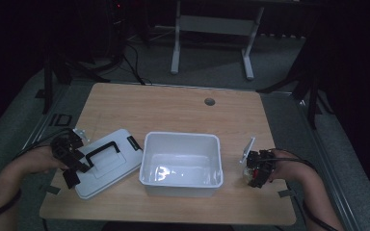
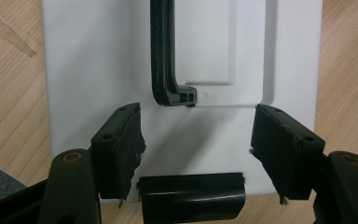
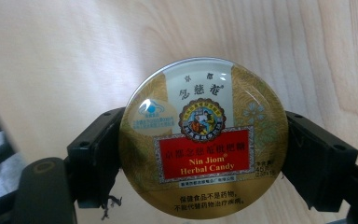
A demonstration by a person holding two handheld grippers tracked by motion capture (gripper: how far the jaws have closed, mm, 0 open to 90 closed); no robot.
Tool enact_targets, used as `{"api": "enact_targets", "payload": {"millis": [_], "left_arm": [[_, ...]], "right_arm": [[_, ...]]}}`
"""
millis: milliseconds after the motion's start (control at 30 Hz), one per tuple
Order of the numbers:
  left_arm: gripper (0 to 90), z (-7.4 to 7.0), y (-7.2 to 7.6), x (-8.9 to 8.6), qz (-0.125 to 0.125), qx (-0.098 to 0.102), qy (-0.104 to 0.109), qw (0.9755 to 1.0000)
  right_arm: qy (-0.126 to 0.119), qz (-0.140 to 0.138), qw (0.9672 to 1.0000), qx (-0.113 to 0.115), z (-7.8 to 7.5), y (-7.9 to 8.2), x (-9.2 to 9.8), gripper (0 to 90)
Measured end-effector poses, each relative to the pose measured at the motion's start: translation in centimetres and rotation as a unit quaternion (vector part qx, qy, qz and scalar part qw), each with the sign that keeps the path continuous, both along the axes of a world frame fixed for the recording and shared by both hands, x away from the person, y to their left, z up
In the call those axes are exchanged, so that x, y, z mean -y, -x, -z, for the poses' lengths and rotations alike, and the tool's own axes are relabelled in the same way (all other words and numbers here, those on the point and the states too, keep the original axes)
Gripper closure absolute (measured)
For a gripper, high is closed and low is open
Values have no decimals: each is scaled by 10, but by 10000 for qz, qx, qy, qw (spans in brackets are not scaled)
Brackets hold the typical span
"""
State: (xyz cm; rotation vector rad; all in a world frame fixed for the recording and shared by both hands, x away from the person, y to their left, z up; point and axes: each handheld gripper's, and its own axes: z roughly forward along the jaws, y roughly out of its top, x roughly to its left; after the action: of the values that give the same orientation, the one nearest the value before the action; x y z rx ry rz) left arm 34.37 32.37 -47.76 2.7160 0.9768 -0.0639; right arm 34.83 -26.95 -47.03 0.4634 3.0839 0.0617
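A round gold candy tin (image 3: 204,137) with a red "Nin Jiom Herbal Candy" label sits between the pads of my right gripper (image 3: 204,122), which is shut on its sides just above the wood. From above, my right gripper (image 1: 256,168) is right of an empty white bin (image 1: 180,185). Left of the bin a white lid (image 1: 118,168) with a black handle (image 1: 103,149) lies flat. My left gripper (image 1: 78,166) hovers over the lid's near end. In its own view my left gripper (image 2: 196,112) stands open over the lid (image 2: 98,56). The handle (image 2: 161,51) lies beyond the jaws, and a black latch (image 2: 191,196) lies untouched between them.
The wooden table (image 1: 173,110) has a cable hole (image 1: 209,101) near its far edge. Another black latch (image 1: 134,143) sticks out of the lid toward the bin. Behind the table are a white desk frame (image 1: 176,48) and cables on the floor.
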Motion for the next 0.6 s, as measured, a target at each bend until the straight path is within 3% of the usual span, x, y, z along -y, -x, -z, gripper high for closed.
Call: {"api": "enact_targets", "payload": {"millis": [200,400,600], "left_arm": [[332,1,1,1,0,5,-20,10000],[332,-1,1,1,1,16,-9,10000],[332,-3,1,1,20,26,-28,10000]], "right_arm": [[98,-177,9998,55,-22,7,-10,202],[-37,-173,9997,179,-42,9,-17,202],[-8,-197,9994,292,-66,9,-30,202]]}}
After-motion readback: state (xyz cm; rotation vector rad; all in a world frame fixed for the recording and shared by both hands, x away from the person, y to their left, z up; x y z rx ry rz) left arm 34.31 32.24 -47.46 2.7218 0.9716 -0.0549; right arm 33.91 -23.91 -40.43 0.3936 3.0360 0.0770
